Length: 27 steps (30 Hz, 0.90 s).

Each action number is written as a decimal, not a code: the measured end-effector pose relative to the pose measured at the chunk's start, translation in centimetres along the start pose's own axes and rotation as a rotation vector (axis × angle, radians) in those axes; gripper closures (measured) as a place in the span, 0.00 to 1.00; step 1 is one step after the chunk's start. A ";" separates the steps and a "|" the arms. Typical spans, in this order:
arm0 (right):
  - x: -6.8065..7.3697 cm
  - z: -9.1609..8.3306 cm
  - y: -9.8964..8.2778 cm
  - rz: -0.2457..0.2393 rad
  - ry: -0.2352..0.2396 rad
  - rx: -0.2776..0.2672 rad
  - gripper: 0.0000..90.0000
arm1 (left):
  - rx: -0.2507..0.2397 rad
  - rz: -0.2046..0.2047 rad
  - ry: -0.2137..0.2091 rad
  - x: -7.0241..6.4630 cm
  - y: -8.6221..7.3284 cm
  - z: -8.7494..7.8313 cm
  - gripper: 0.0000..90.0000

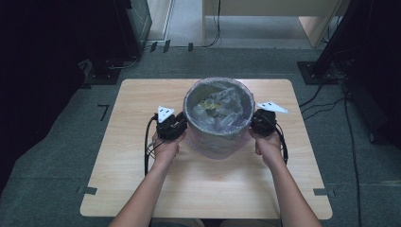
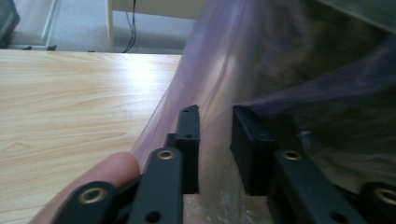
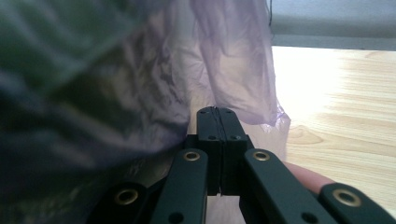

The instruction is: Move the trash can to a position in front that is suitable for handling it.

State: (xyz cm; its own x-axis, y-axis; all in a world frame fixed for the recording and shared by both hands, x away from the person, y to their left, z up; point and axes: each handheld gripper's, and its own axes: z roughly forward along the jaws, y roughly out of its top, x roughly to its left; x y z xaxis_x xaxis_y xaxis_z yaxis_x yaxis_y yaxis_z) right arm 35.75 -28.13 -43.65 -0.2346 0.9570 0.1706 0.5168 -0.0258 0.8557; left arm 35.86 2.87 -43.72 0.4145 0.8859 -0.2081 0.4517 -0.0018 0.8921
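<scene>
The lined bin (image 1: 218, 118) stands mid-table (image 1: 142, 189), its purple bag (image 2: 219, 70) still folded over the rim: the right gripper (image 3: 218, 112) has pinched shut beside it, while the left gripper (image 2: 215, 112) is parted around film, nothing lifted yet.

High view looks down on the worktop (image 1: 142, 189); both gripper views sit close behind their fingers, sharing the lined bin (image 1: 217, 118).

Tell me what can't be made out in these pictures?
- High view: what lies in the bin; the crinkled purple bag blurs it.
- Right gripper view: whether the shut right gripper pinches any film; too thin to tell.
- Left gripper view: the left gripper fingers' bases, cut off by the bottom edge.
</scene>
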 end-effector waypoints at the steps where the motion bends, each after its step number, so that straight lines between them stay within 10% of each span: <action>1: 0.0 0.0 -0.1 0.001 0.006 -0.002 1.00 | -0.002 0.005 0.000 0.0 0.0 0.0 0.87; 13: 0.8 -1.7 -1.5 -0.059 0.042 -0.001 1.00 | -0.003 0.040 -0.050 -0.1 -0.7 -1.5 1.00; 27: 3.3 -4.9 -3.7 -0.059 0.037 0.001 1.00 | -0.001 0.082 0.031 -1.3 -2.5 -5.4 1.00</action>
State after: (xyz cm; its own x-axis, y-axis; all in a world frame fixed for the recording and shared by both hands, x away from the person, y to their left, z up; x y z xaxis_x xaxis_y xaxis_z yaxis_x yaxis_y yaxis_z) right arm 28.97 -26.26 -43.88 -0.2950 0.9456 0.1373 0.5020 0.0311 0.8643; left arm 29.94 4.20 -43.56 0.4255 0.8968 -0.1216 0.4164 -0.0748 0.9061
